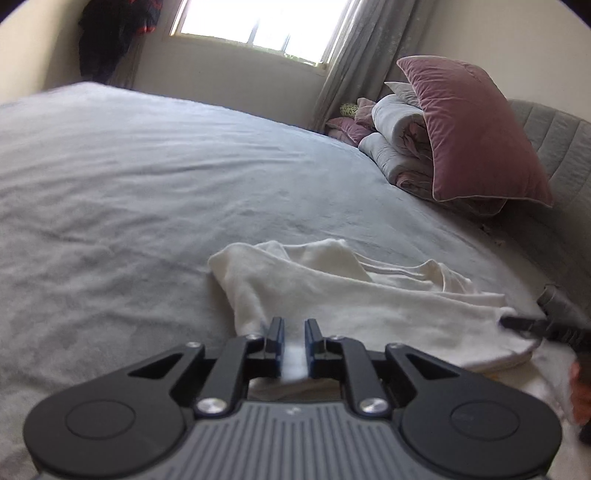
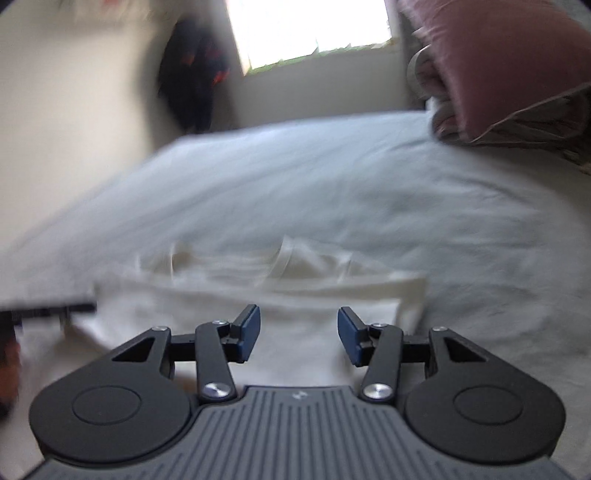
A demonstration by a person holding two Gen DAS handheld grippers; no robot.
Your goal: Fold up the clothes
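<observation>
While our left gripper (image 1: 294, 328) pinches white cloth (image 1: 354, 295) between nearly closed jaws, fabric strip shows between pads. Our right gripper (image 2: 298, 325) hovers spread wide over same cloth (image 2: 288, 317), gripping nothing; that view is blurred. We see cloth crumpled on grey bed (image 1: 129, 177), near its close edge. Beyond: pink pillow (image 1: 476, 133) leaning on folded duvet (image 1: 395, 147), curtain (image 1: 343, 59), bright window (image 1: 258, 22).
</observation>
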